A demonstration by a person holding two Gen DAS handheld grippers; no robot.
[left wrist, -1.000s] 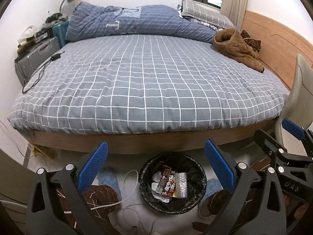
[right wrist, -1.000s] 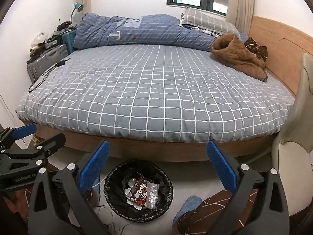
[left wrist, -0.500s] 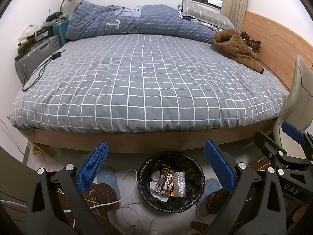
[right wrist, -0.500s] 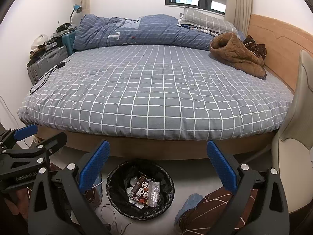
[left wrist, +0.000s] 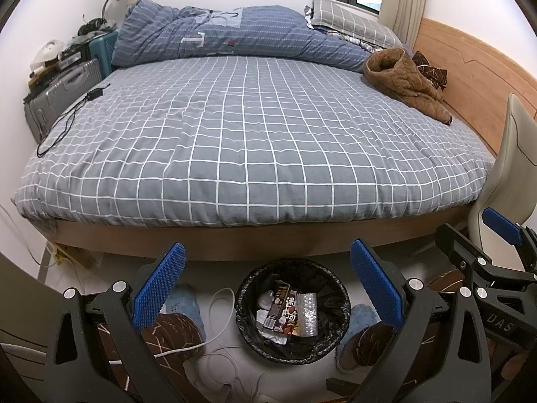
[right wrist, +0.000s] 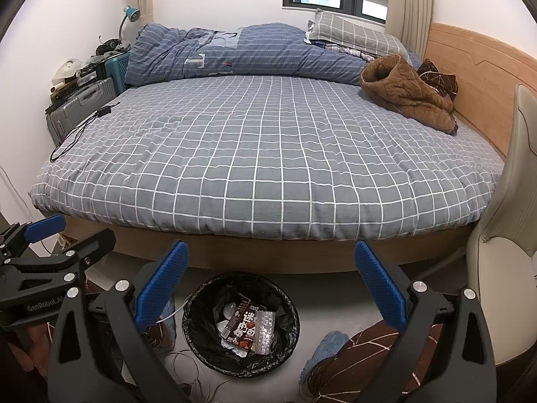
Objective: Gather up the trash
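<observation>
White cable (left wrist: pixel 220 319) beside bin (left wrist: pixel 342 305)

Your left gripper (left wrist: pixel 266 288) and right gripper (right wrist: pixel 268 288) are black frames with silver screws, ribbed blue pads (left wrist: pixel 157 288) and white lettering.

Even, bright indoor light falls from above; both views are sharp, with strong fisheye bending and dark vignetted corners.
</observation>
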